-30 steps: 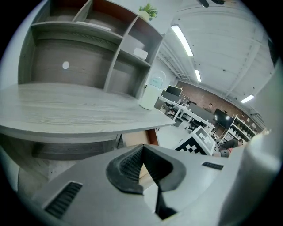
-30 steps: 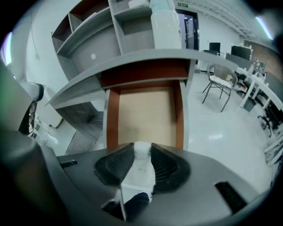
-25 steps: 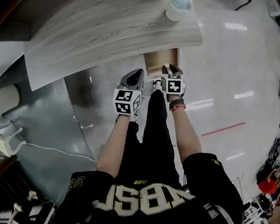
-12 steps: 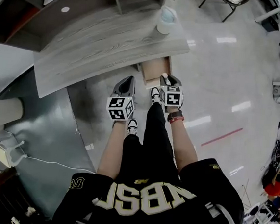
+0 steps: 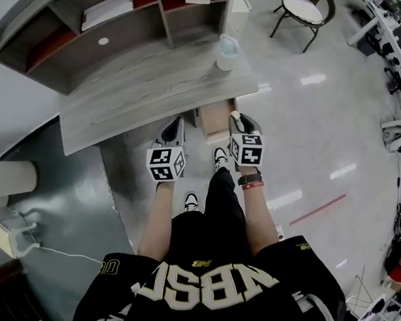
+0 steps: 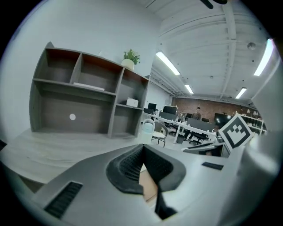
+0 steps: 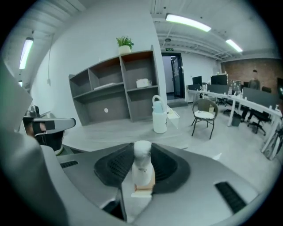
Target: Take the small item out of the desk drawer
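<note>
My right gripper (image 5: 237, 119) is shut on a small white item (image 5: 236, 115), which in the right gripper view stands upright between the dark pads (image 7: 116, 167) as a rounded white figure (image 7: 142, 164). It hangs above the open wooden drawer (image 5: 212, 116) under the front edge of the grey desk (image 5: 144, 87). My left gripper (image 5: 173, 125) hovers to the left of the drawer, before the desk edge. Its jaws meet at the tips with nothing between them (image 6: 143, 152), and a strip of the brown drawer (image 6: 149, 189) shows behind them.
A pale jug (image 5: 226, 52) stands at the desk's right end. A shelf unit (image 5: 130, 15) with papers rises behind the desk. A chair (image 5: 303, 7) stands on the glossy floor beyond. The person's legs and shoes (image 5: 191, 201) are below the grippers.
Both grippers have risen away from the drawer, the right one carrying the white item with it. The head view has tilted up, so the shelf unit and chair now show.
</note>
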`<action>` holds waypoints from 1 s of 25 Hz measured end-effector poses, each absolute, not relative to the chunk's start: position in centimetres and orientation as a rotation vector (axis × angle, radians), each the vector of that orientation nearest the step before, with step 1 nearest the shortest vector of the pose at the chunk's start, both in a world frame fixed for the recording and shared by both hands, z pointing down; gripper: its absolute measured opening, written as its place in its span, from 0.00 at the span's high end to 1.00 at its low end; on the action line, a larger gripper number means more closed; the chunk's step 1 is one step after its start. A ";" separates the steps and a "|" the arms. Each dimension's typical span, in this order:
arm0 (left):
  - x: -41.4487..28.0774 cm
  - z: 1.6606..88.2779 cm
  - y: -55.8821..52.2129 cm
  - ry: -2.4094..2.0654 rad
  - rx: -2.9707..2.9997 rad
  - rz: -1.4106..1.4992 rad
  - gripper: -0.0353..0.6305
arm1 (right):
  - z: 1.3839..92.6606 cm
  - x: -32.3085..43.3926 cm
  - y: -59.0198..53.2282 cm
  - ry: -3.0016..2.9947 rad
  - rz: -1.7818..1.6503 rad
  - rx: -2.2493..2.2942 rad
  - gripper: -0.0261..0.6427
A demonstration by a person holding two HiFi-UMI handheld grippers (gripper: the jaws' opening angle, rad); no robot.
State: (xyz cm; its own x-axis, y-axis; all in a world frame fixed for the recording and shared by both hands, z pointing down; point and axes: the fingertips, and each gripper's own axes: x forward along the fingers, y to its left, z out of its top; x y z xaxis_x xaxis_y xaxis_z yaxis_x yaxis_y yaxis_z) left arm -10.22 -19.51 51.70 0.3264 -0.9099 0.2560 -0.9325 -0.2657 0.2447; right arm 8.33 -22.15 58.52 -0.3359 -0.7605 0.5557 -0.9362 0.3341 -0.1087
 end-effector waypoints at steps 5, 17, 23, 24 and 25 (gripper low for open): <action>-10.9 47.1 -20.3 -1.682 2.352 0.056 0.93 | 52.8 7.5 -23.2 -2.275 0.453 1.545 0.78; -12.1 36.8 -20.1 -1.804 2.538 -0.086 0.93 | 40.7 4.3 -23.4 -2.452 0.178 1.617 0.78; -13.1 33.4 -19.9 -1.868 2.584 -0.147 0.93 | 36.7 3.3 -23.5 -2.497 0.062 1.653 0.78; -13.2 33.1 -19.9 -1.871 2.584 -0.160 0.93 | 36.1 3.2 -23.5 -2.502 0.043 1.660 0.78; -13.3 32.8 -19.9 -1.873 2.584 -0.171 0.93 | 35.5 3.1 -23.5 -2.507 0.024 1.667 0.78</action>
